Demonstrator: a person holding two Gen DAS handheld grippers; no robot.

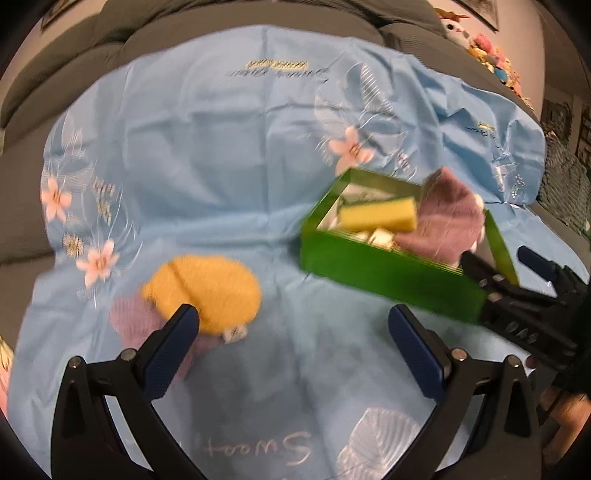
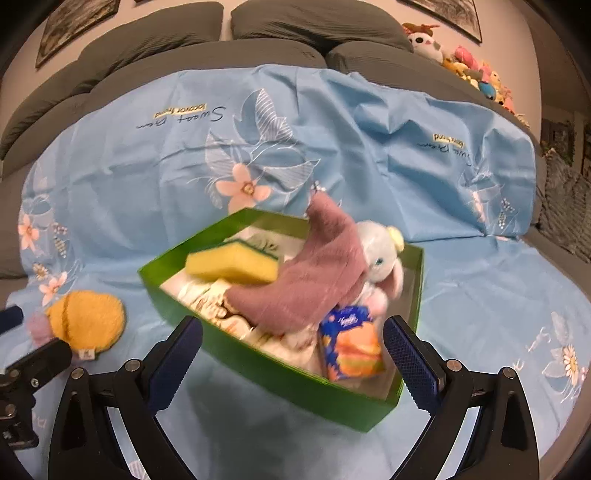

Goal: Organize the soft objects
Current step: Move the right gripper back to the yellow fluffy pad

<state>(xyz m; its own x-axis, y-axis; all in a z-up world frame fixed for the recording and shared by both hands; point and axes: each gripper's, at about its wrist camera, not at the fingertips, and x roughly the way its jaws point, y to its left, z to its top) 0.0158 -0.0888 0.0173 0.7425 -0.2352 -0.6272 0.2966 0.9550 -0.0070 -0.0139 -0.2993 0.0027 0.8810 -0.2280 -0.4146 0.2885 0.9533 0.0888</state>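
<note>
A green box (image 2: pixel 295 376) sits on the blue sheet. It holds a yellow sponge (image 2: pixel 232 266), a mauve towel (image 2: pixel 314 280), a pale plush toy (image 2: pixel 380 254) and a tissue pack (image 2: pixel 351 347). My right gripper (image 2: pixel 291 325) hangs open just before the box's near wall, nothing pressed between its pads. To the left lies a round orange pad (image 1: pixel 207 291) on a pink cloth (image 1: pixel 133 321). My left gripper (image 1: pixel 291 317) is open, its left finger right beside the pad and over the pink cloth. The box (image 1: pixel 388 273) and right gripper (image 1: pixel 495 264) show at the right.
A blue floral sheet (image 2: pixel 147 177) covers a grey sofa with back cushions (image 2: pixel 258 26). Several plush toys (image 2: pixel 476 74) line the far right armrest. Framed pictures hang on the wall behind. Bare sheet lies between the pad and the box.
</note>
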